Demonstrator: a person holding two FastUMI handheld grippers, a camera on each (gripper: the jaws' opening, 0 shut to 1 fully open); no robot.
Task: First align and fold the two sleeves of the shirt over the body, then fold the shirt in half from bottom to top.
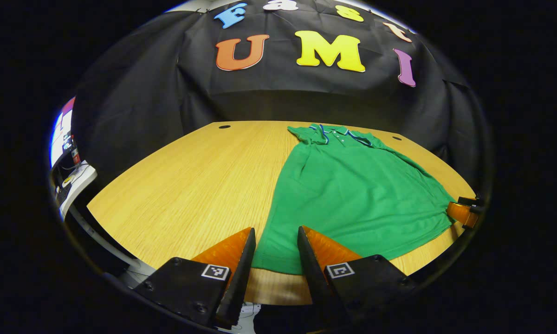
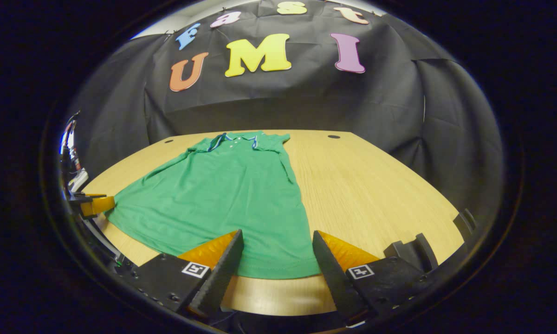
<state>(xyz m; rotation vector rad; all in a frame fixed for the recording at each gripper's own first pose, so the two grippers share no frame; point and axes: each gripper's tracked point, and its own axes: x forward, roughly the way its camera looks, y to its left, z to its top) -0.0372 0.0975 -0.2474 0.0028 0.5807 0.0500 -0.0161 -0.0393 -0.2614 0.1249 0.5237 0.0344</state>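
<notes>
Both hand-held grippers agape over shirt hem

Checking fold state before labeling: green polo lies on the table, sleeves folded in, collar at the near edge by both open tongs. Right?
Wrong on one point: the collar is at the far edge, by the booth wall. The hem lies at the near edge between the open left tongs and right tongs. The left gripper view shows it; the polo otherwise matches.

Both views face the shirt from its hem.
</notes>
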